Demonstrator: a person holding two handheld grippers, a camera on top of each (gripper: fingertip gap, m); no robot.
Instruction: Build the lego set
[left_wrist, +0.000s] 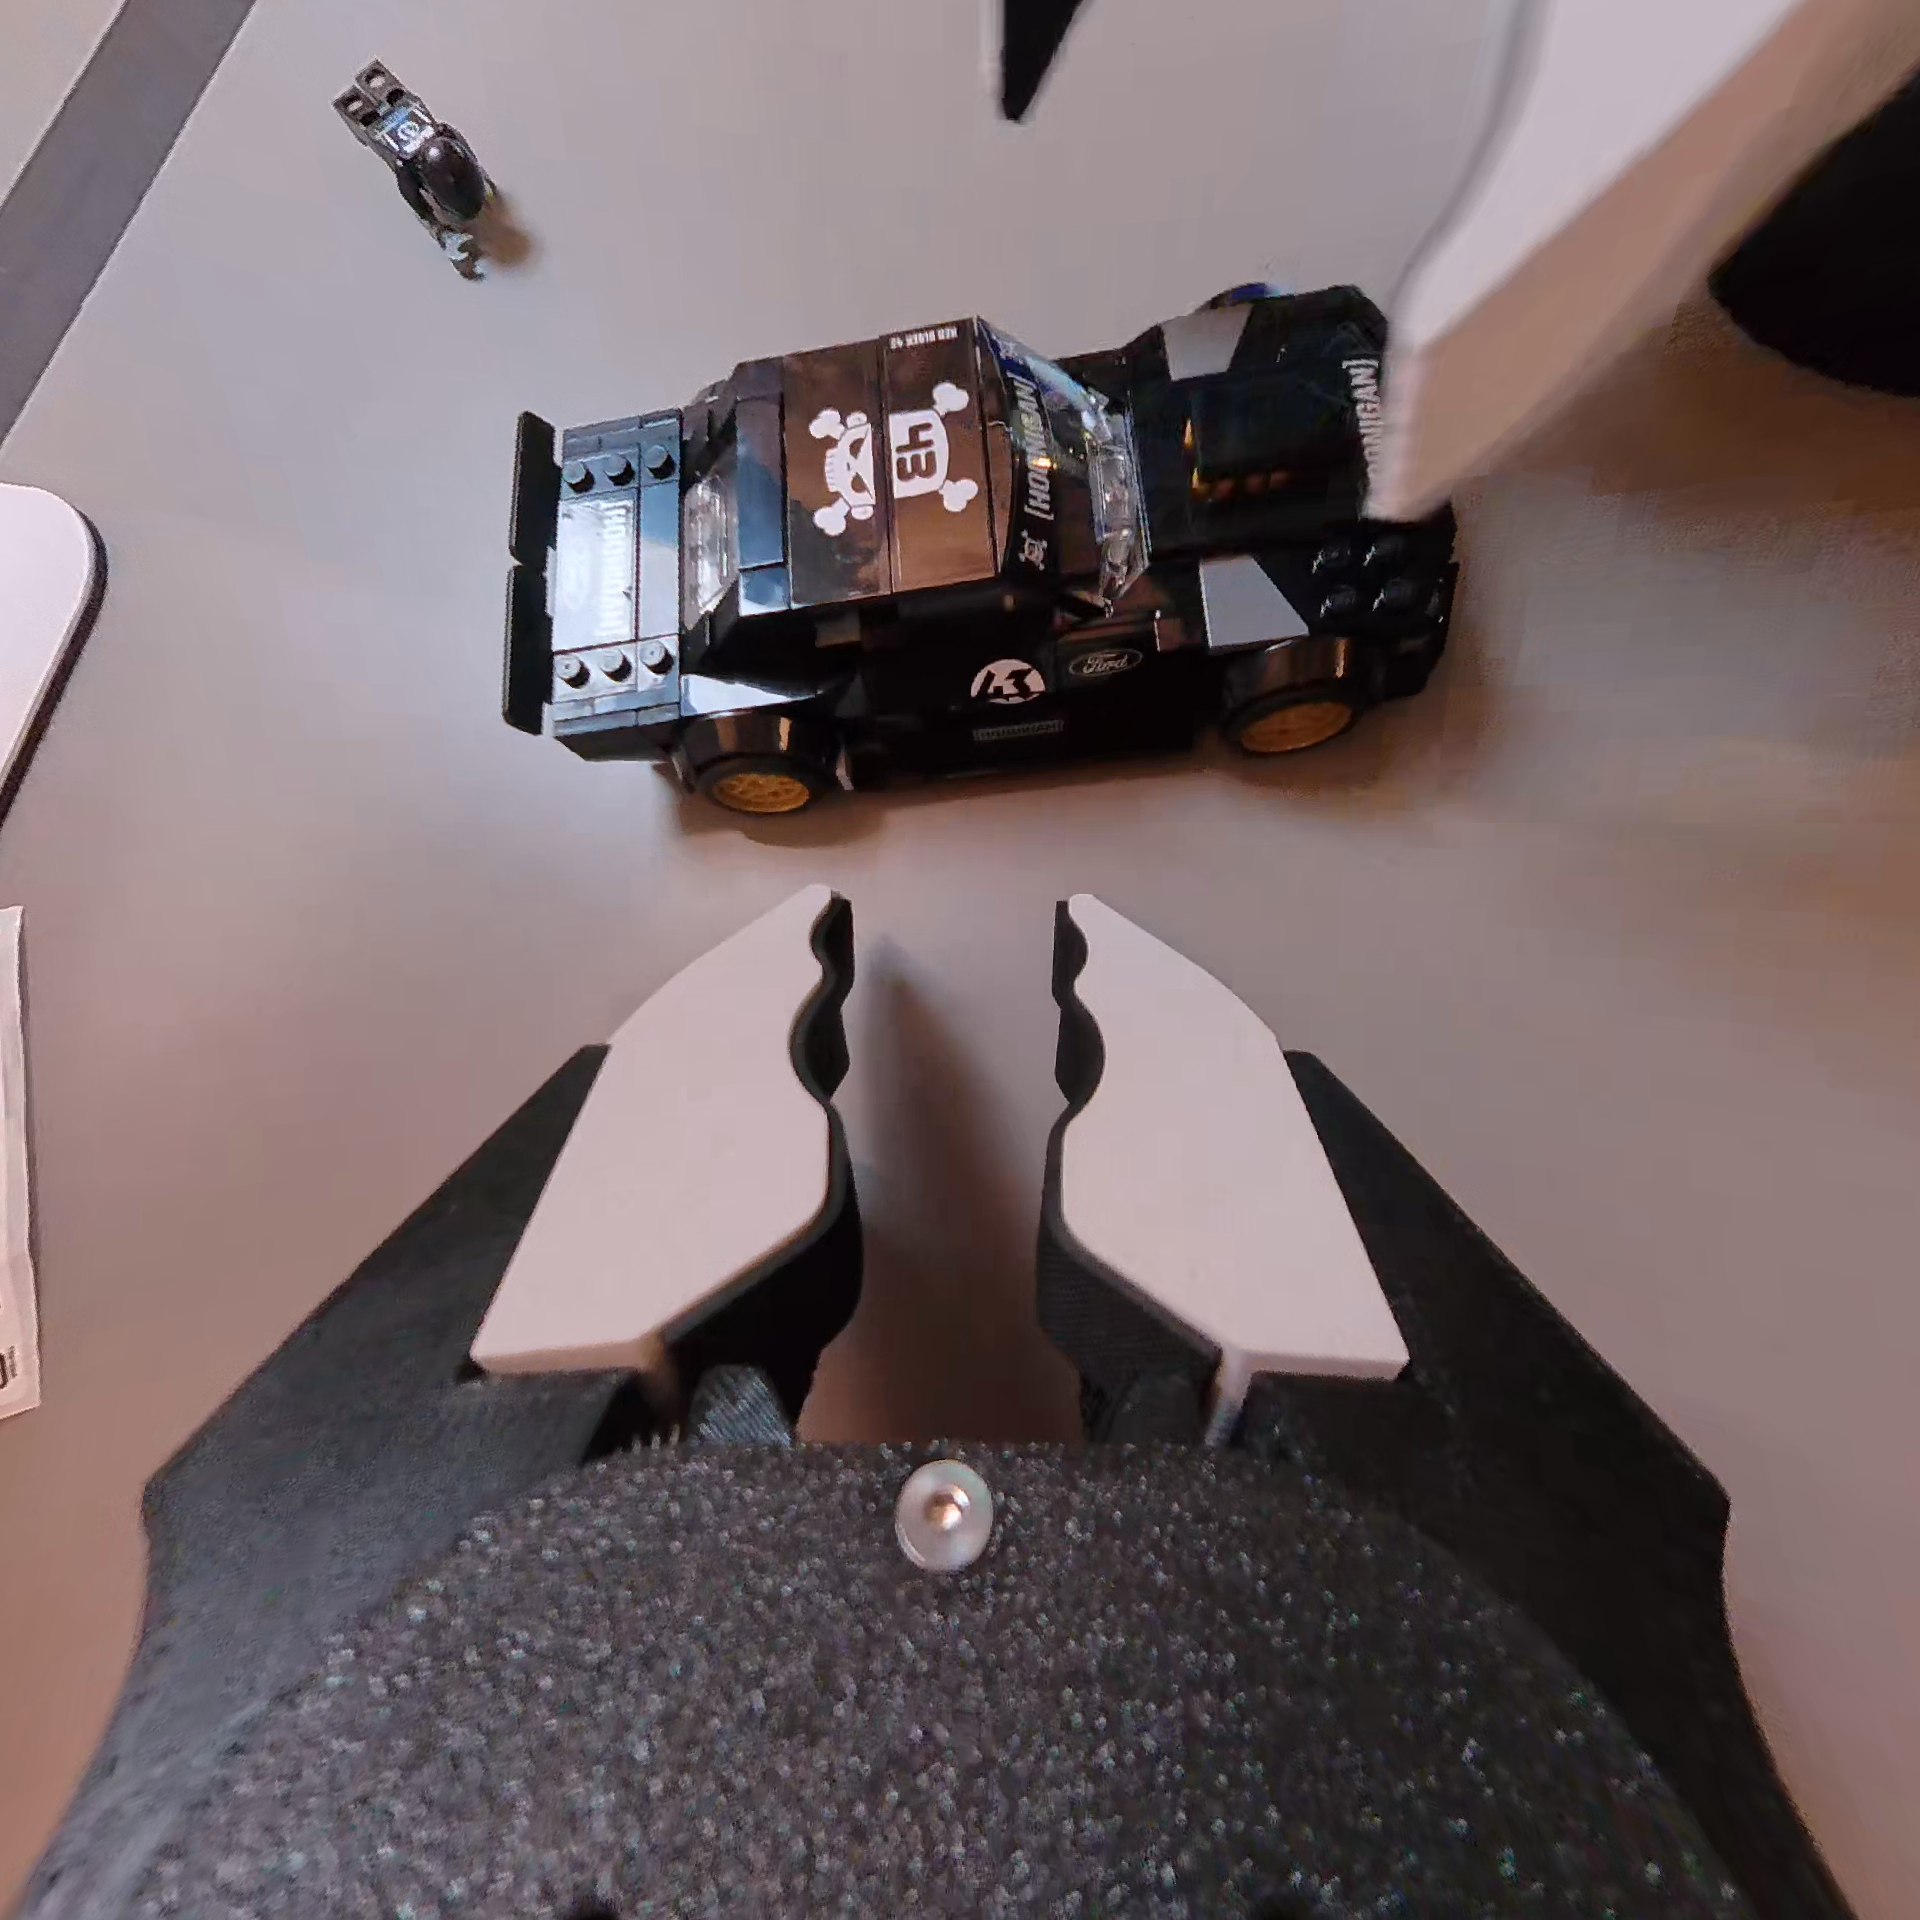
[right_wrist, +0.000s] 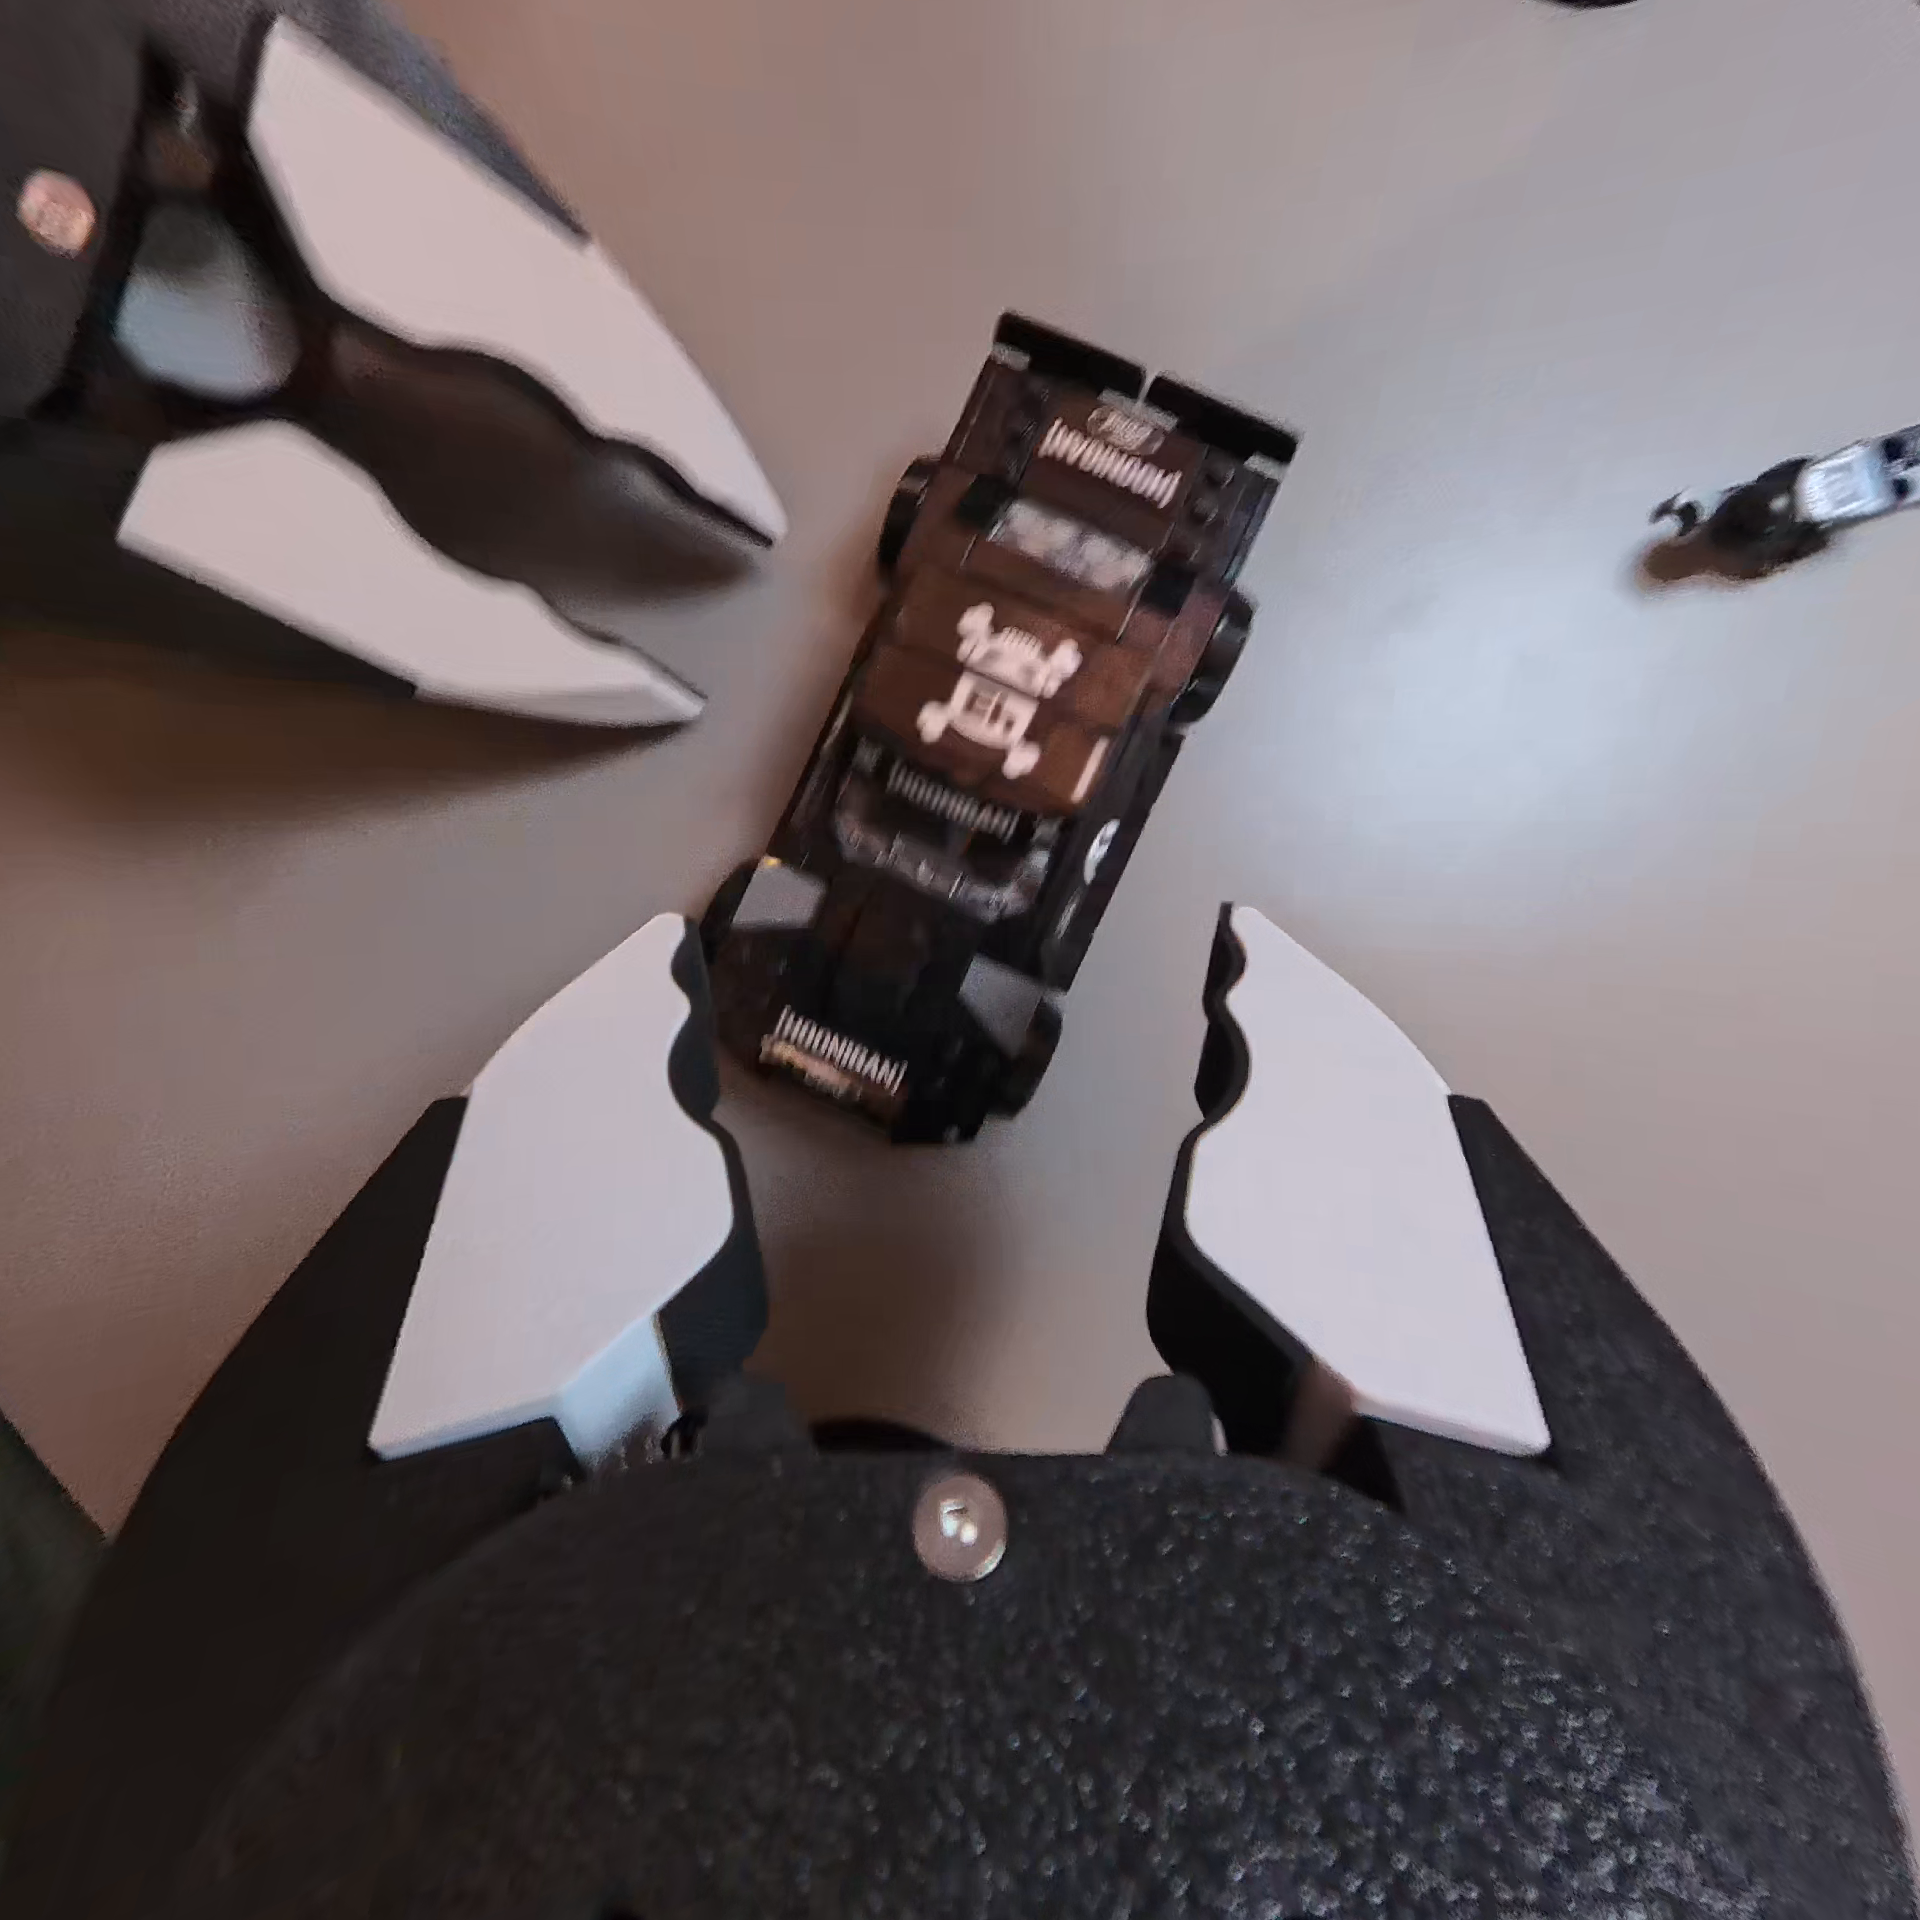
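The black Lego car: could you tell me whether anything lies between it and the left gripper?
Nothing visible does. Only bare table separates the open left gripper from the side of the black Lego car. The small black minifigure lies well off beyond the car's rear end.

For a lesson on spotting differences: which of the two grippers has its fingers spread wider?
The right gripper: the car's nose sits between its fingers. The left gripper's gap is narrower and empty.

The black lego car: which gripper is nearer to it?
Right. The right gripper is open with the black lego car's front end between its fingertips; the left gripper, open, sits apart beside the car.
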